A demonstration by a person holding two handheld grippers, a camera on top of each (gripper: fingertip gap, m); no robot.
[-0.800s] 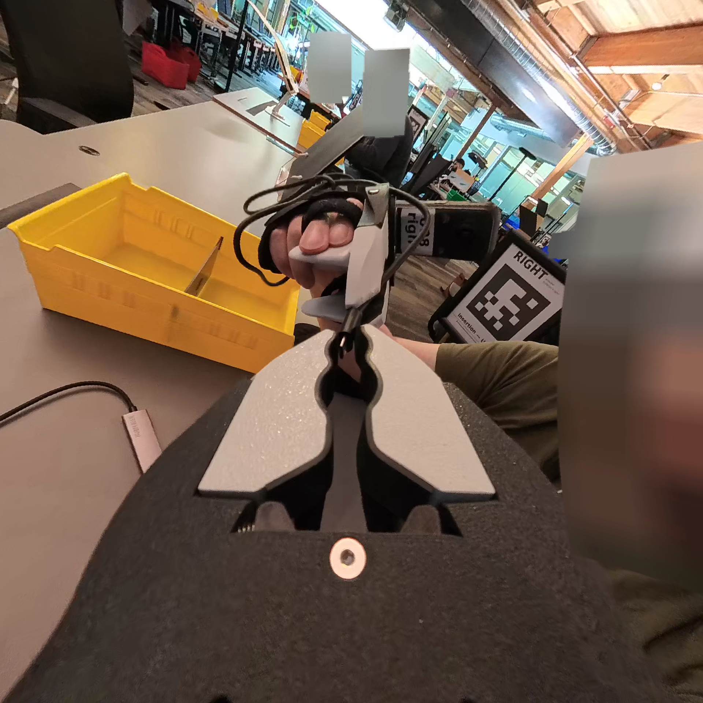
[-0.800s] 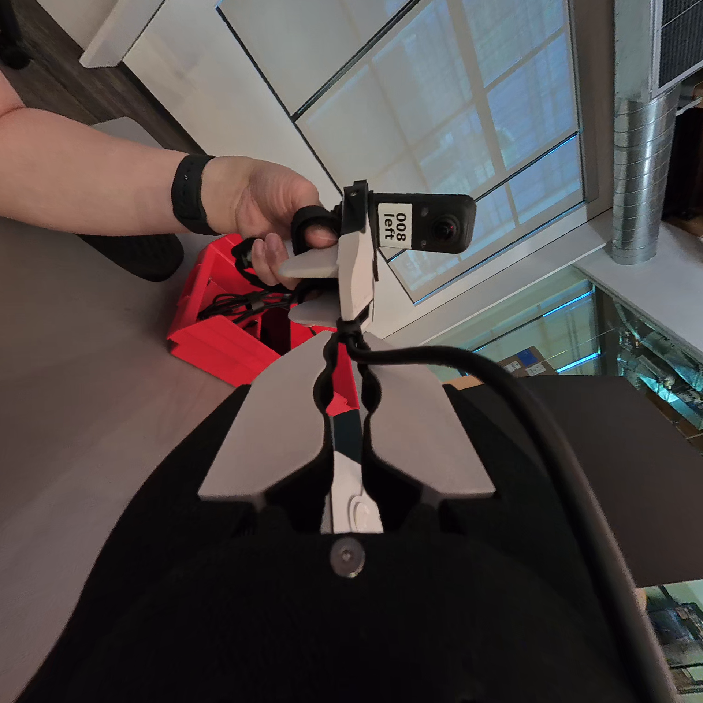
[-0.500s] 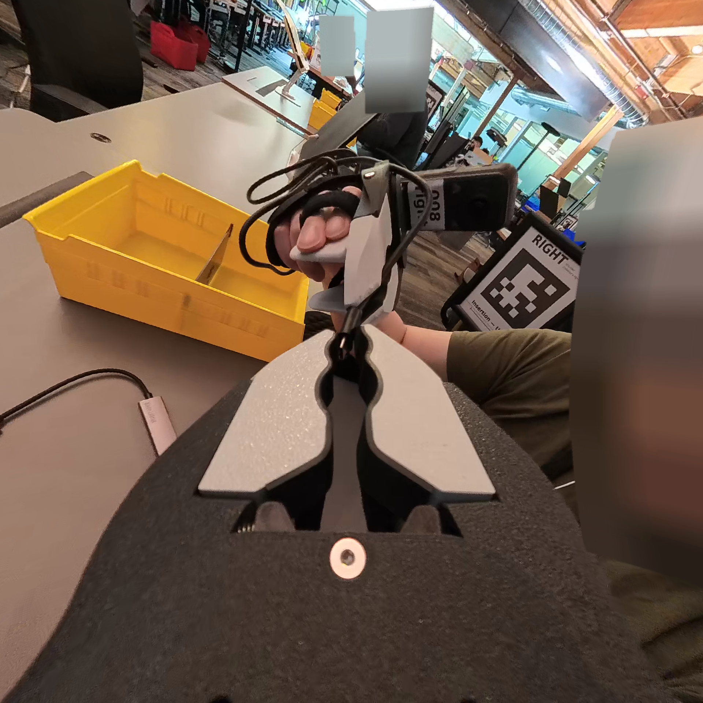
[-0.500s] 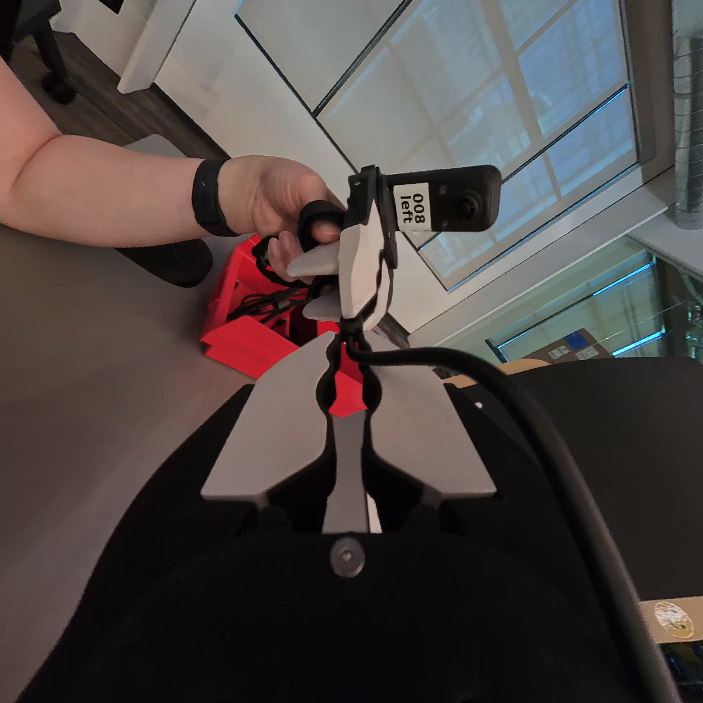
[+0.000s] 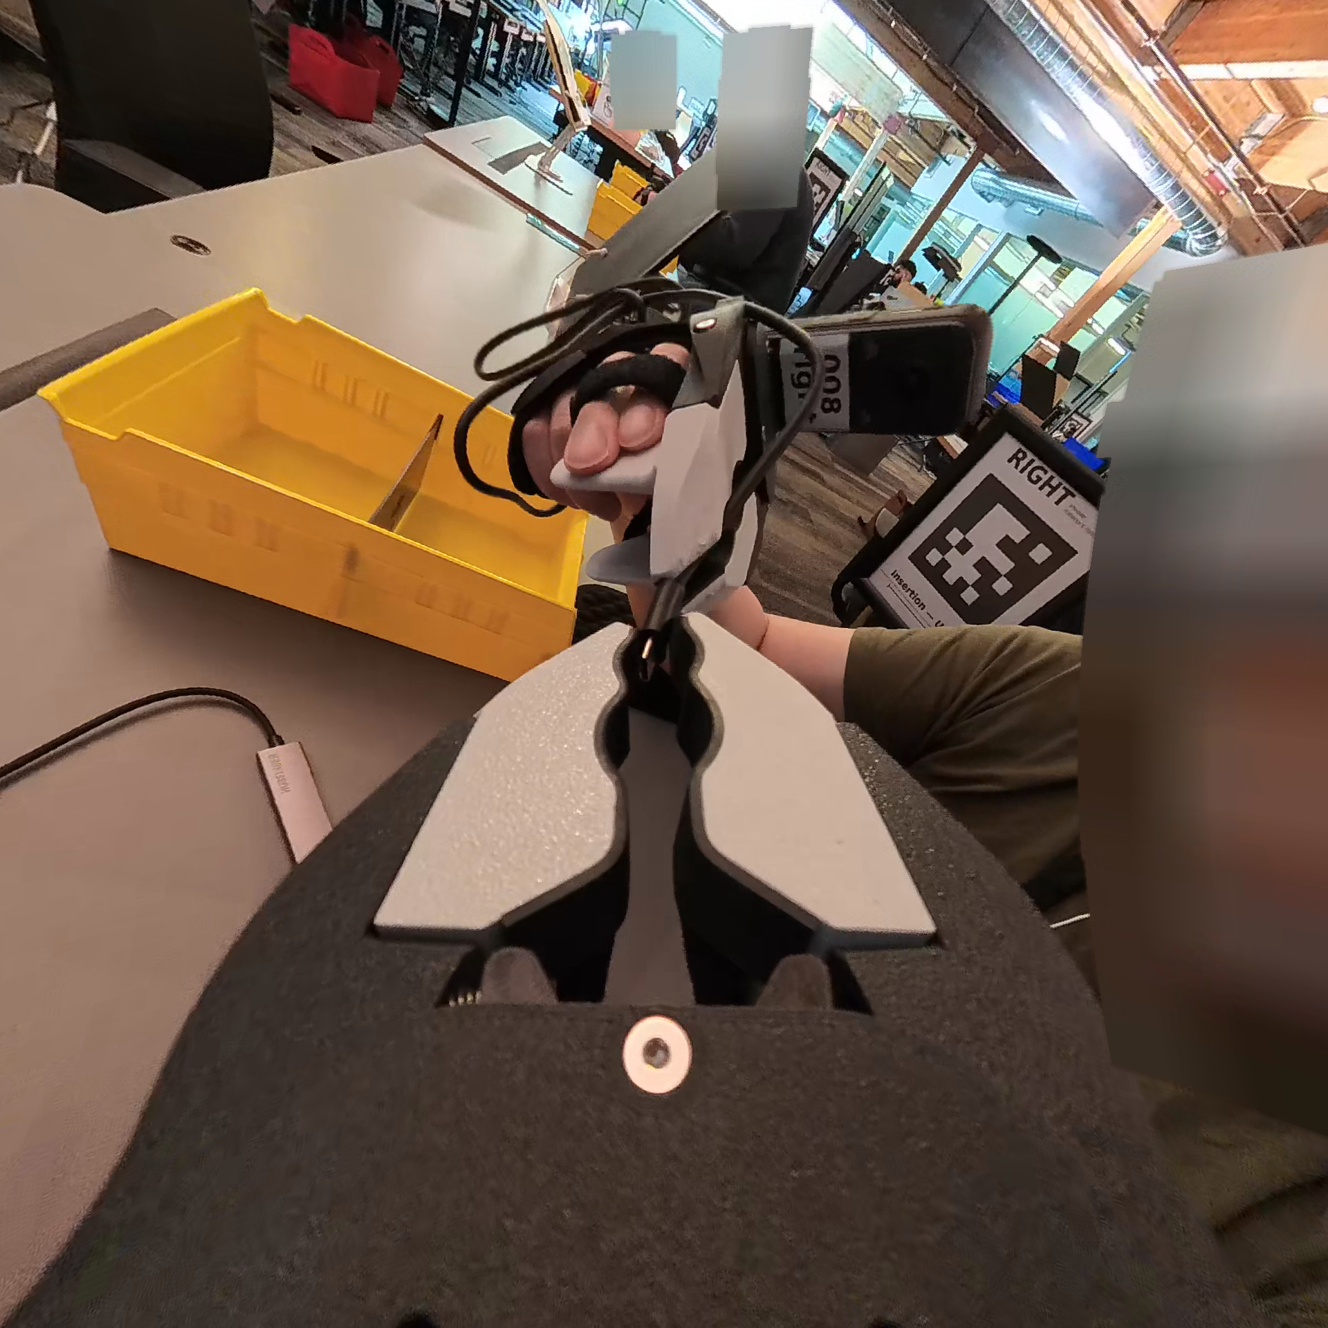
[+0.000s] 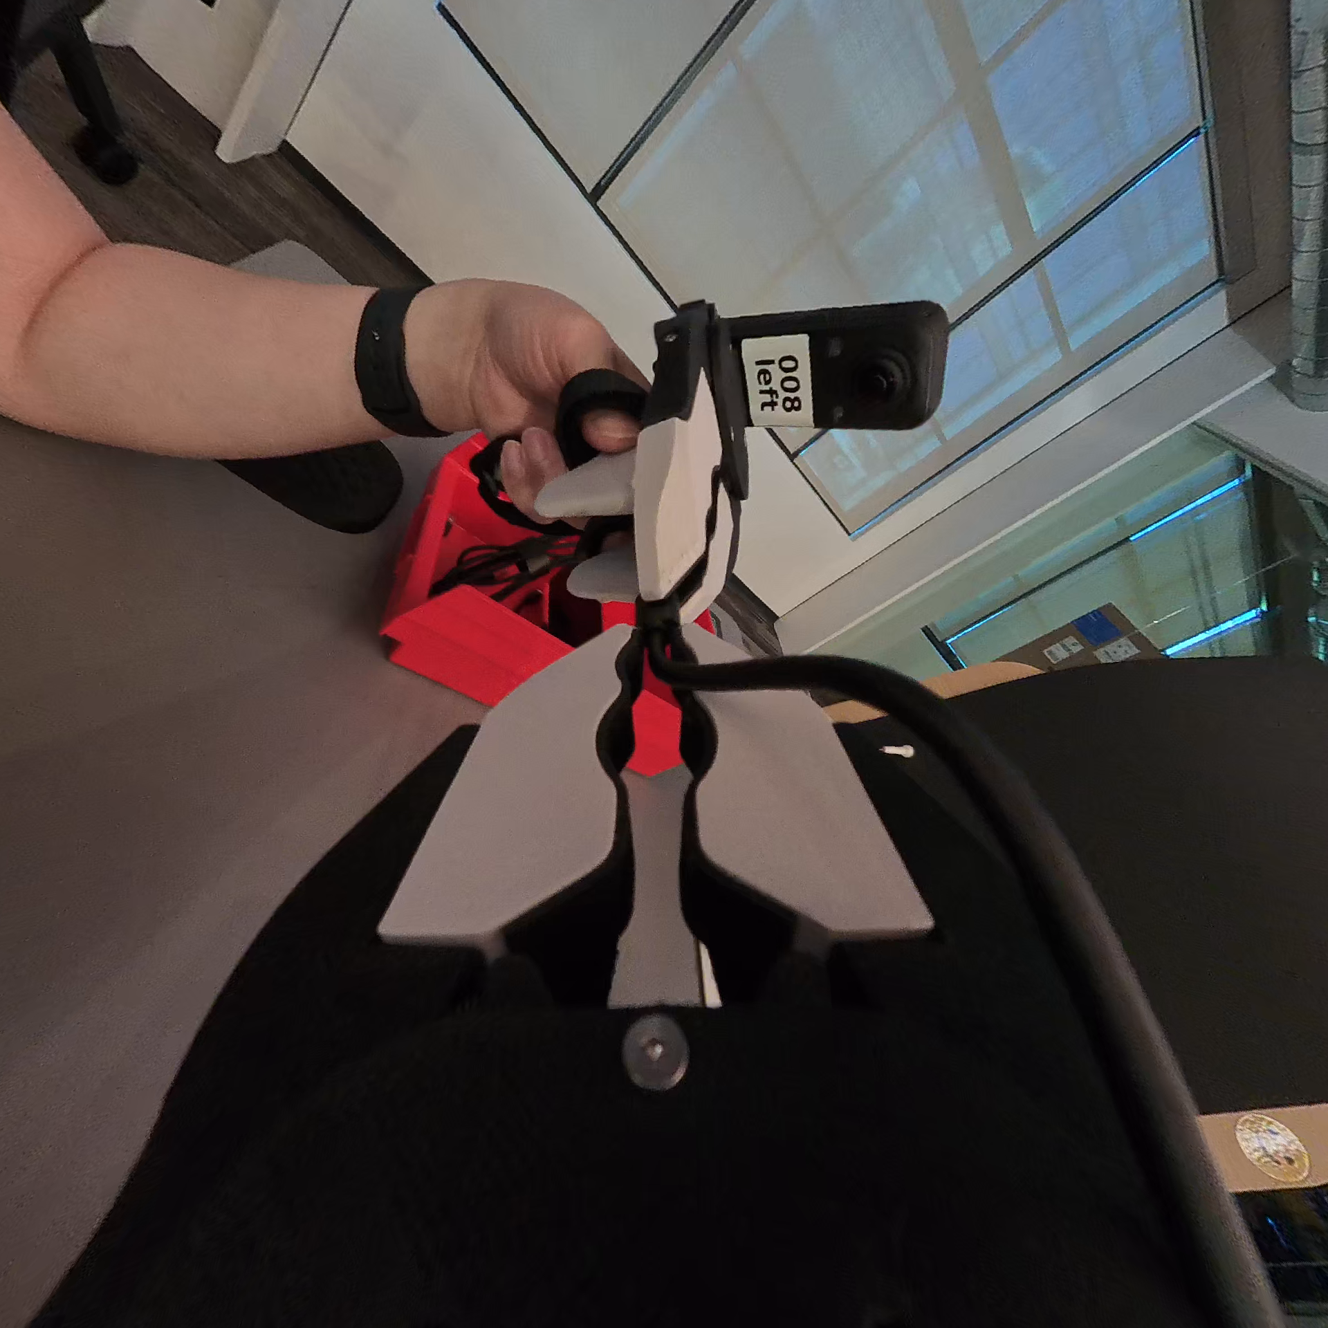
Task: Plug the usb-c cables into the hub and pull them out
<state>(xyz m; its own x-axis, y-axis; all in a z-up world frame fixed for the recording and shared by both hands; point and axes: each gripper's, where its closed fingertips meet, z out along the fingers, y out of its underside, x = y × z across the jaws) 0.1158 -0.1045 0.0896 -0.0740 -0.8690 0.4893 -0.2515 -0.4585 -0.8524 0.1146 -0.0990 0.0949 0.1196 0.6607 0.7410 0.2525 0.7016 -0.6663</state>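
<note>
On table, left view only: hub point(image 5: 293, 801) (yellow bin point(image 5: 316, 496) beyond).

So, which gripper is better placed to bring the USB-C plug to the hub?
Probably the right gripper: it grips the black cable just behind the plug, metal tip free. The left gripper, nearer the hub, could steady that.

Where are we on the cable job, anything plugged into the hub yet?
Done: one black USB-C cable is up off the table, pinched by the right gripper. In hand: its metal plug tip sits at the left gripper, whose jaws stand nearly shut; contact is unclear. Left: the slim grey hub lies on the grey table, nothing visibly plugged in, so inserting and pulling out remain.
</note>
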